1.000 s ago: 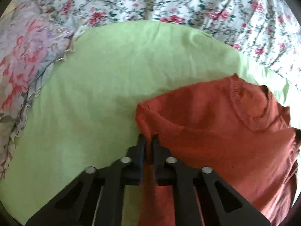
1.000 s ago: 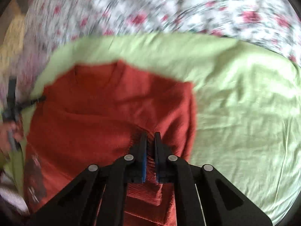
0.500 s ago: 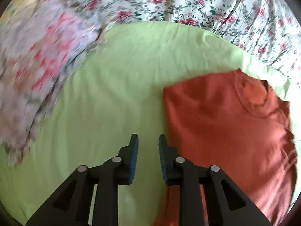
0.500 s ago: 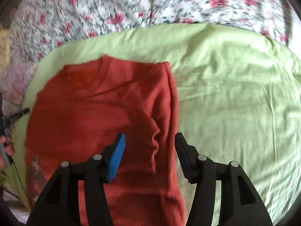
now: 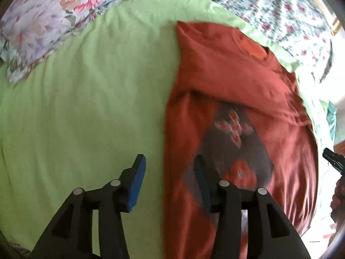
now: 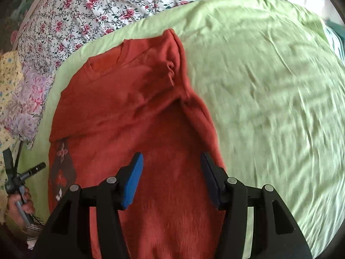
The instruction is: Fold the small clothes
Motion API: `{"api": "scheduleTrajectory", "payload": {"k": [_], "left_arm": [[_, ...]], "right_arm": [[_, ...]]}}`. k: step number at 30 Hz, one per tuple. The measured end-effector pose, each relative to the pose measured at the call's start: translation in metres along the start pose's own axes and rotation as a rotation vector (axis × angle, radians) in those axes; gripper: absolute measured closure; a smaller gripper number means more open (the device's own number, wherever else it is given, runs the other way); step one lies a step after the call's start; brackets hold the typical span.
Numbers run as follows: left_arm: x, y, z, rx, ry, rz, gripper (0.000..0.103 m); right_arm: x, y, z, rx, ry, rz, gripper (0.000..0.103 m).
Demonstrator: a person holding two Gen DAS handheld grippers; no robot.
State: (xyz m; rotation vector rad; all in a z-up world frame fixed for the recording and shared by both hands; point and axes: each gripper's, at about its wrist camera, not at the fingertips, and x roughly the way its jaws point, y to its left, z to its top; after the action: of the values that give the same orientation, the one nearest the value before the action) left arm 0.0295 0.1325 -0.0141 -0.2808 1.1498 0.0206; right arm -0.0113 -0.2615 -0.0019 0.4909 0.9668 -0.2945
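Note:
A small rust-red shirt (image 5: pixel 237 82) lies flat on a light green cloth (image 5: pixel 86 108), sleeves folded in over the chest, neck away from me. A dark printed patch (image 5: pixel 235 146) shows on its front. My left gripper (image 5: pixel 170 172) is open and empty, hovering over the shirt's left edge. In the right wrist view the shirt (image 6: pixel 133 108) fills the middle, and my right gripper (image 6: pixel 171 172) is open and empty above its lower right part. The left gripper (image 6: pixel 25 172) shows at the far left there.
The green cloth (image 6: pixel 269 86) covers a bed with a white floral sheet (image 6: pixel 97 10). A pastel floral pillow (image 5: pixel 43 21) lies at the cloth's far left. The other hand-held gripper (image 5: pixel 334 161) shows at the right edge of the left wrist view.
Both grippers were shut on the shirt's folded sleeves, then let go and opened wide. Both have pulled back toward me, so more of the shirt shows.

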Motion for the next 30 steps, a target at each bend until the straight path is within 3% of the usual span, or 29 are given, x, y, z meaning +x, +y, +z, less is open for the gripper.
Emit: {"api": "scheduleTrajectory", "payload": {"k": [11, 21, 30], "left_arm": [[-0.026, 0.0, -0.066, 0.044, 0.036, -0.04, 0.047], [-0.024, 0.009, -0.125, 0.041, 0.135, -0.101, 0.046], [-0.023, 0.007, -0.142, 0.037, 0.154, -0.138, 0.04]], "right_arm": [[-0.039, -0.014, -0.069, 0.055, -0.02, -0.006, 0.046], [-0.059, -0.047, -0.126, 0.14, 0.005, 0.02, 0.046], [-0.052, -0.061, -0.162, 0.18, 0.082, 0.102, 0.046]]}}
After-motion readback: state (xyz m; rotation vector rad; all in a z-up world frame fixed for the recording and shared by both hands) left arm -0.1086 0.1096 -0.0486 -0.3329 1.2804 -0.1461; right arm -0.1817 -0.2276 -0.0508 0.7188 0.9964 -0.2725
